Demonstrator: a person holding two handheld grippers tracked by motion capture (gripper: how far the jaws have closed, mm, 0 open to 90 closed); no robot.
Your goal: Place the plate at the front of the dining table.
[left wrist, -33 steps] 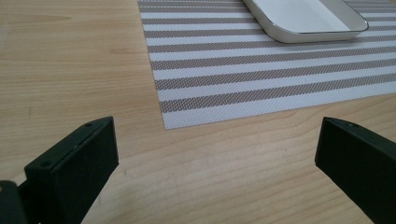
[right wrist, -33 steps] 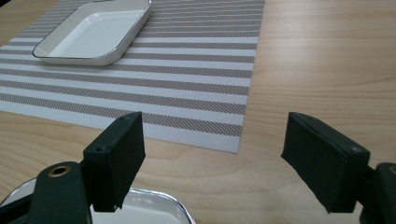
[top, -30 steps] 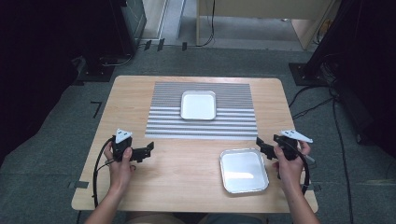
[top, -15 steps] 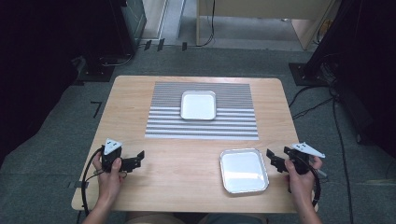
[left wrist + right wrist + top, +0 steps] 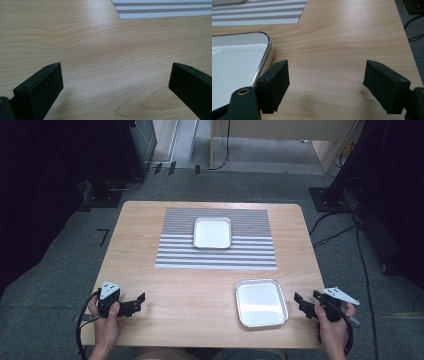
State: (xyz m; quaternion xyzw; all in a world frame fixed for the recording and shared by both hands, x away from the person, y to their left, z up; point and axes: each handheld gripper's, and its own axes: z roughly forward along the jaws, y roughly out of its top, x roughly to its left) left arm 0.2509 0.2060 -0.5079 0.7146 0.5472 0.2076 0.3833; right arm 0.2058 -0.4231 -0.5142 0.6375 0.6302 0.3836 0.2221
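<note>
Wooden counter (image 5: 150,250) carries a grey-striped mat (image 5: 216,240) at its far middle, with a small white tray (image 5: 212,232) on it. A larger metal-rimmed tray (image 5: 261,302) lies on bare wood near the front right. Left hand-held gripper (image 5: 135,305) hovers at the front left corner, jaws spread, open wood ahead. Right hand-held gripper (image 5: 302,304) sits just beside the larger tray, jaws spread, near the counter's right edge.
</note>
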